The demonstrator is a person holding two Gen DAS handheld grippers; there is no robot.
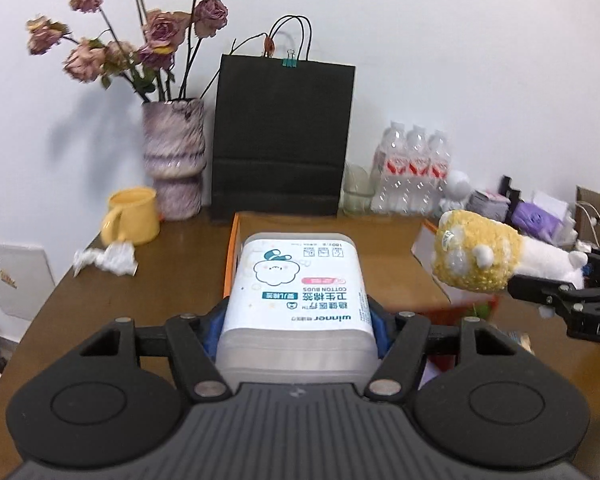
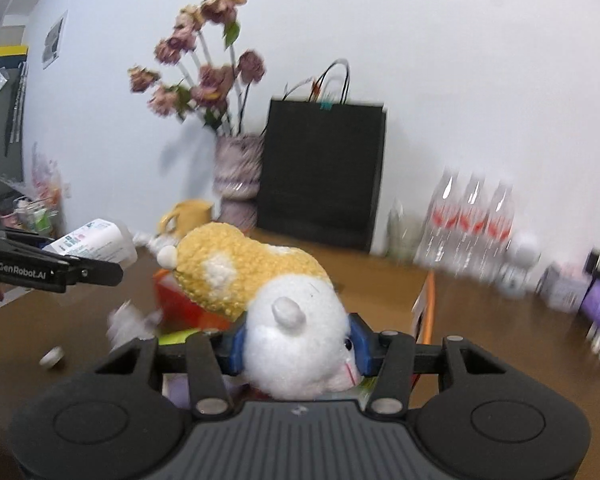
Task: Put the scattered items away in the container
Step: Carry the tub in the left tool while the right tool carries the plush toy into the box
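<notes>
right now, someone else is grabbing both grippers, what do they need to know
Left hand-held gripper: shut on the cotton buds box, held above the table.
Right hand-held gripper: shut on the plush toy, also in the air.
Orange container sits below, between them, some items already inside.
Left to do: drop both in, then the crumpled tissue by the yellow mug.

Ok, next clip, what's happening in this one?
A person is tidying a desk with two handheld grippers. The left gripper is clamped on a box of cotton buds, held above the orange-rimmed container. The right gripper grips a yellow-and-white plush toy by its white end, also lifted over the container. A yellow mug and crumpled tissue sit on the table.
</notes>
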